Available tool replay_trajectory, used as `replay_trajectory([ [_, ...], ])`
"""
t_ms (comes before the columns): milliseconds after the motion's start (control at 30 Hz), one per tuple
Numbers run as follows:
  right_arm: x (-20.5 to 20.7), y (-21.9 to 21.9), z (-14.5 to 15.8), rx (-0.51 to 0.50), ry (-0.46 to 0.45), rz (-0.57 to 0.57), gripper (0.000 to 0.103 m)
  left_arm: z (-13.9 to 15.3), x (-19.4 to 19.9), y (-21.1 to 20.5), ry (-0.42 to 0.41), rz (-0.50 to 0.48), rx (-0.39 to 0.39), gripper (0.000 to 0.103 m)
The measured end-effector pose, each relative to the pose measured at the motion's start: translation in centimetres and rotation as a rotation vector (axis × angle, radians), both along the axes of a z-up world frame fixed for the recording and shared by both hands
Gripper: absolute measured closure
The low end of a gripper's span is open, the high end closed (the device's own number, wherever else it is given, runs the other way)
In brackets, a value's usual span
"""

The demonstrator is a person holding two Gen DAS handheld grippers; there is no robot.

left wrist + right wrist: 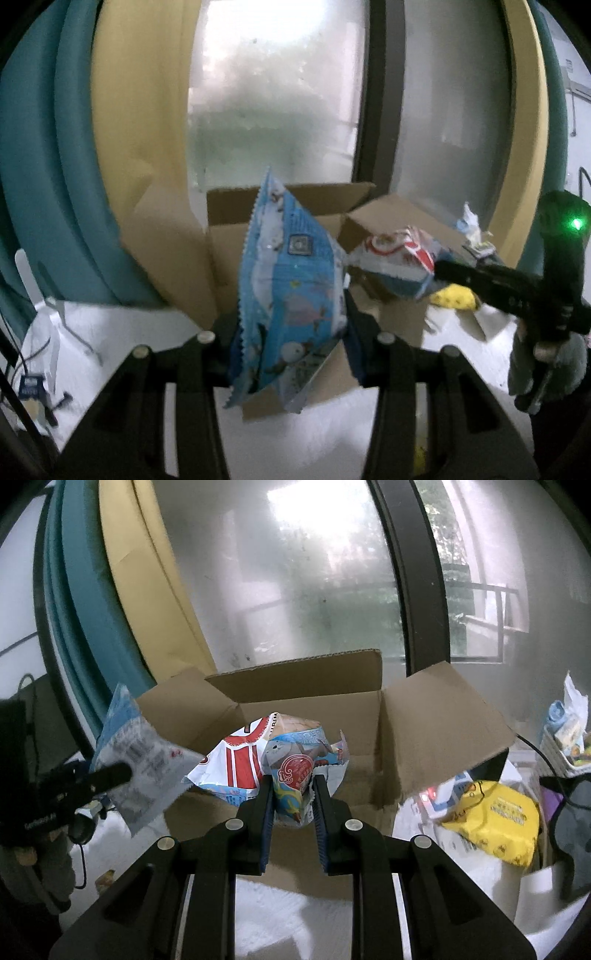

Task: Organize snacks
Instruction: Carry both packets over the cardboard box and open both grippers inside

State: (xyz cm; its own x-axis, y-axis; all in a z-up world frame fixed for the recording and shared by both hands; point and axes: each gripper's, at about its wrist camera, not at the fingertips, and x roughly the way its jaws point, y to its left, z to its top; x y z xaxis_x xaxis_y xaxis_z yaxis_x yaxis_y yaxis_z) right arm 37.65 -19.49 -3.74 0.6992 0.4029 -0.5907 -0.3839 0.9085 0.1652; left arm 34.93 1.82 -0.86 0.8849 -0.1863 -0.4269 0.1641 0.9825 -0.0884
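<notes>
My left gripper (291, 332) is shut on a blue snack bag (291, 291) and holds it upright in front of the open cardboard box (229, 210). It also shows at the left of the right wrist view (110, 775), with the blue bag (140, 757) in it. My right gripper (293, 790) is shut on a red, white and blue snack bag (288, 771) and holds it over the box (314, 686). In the left wrist view the right gripper (439, 269) holds that bag (399, 258) at the box's right flap.
A yellow packet (498, 812) lies on white paper at the right, beside a basket (557, 746) with more packets. The box stands on a white table (280, 919) against a frosted window. Teal and yellow curtains hang at the left. Cables lie at the table's left.
</notes>
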Motion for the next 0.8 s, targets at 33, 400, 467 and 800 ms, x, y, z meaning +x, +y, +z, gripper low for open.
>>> replay_trajectory([
  [33,0.5,0.1,-0.1,-0.005,-0.003,-0.002,0.081,0.0,0.6,0.0,0.000,0.004,-0.003,0.058],
  [400,6.3,1.2,-1.6,-0.050,0.001,-0.012,0.081,-0.8,7.0,0.2,0.017,0.051,0.039,0.057],
  [467,7.8,1.6,-1.9,-0.065,0.005,-0.018,0.081,-1.1,8.5,0.3,0.029,0.061,0.047,0.057],
  [800,13.3,2.6,-3.2,-0.114,0.038,-0.104,0.048,-0.5,11.2,0.0,0.035,0.069,0.047,0.026],
])
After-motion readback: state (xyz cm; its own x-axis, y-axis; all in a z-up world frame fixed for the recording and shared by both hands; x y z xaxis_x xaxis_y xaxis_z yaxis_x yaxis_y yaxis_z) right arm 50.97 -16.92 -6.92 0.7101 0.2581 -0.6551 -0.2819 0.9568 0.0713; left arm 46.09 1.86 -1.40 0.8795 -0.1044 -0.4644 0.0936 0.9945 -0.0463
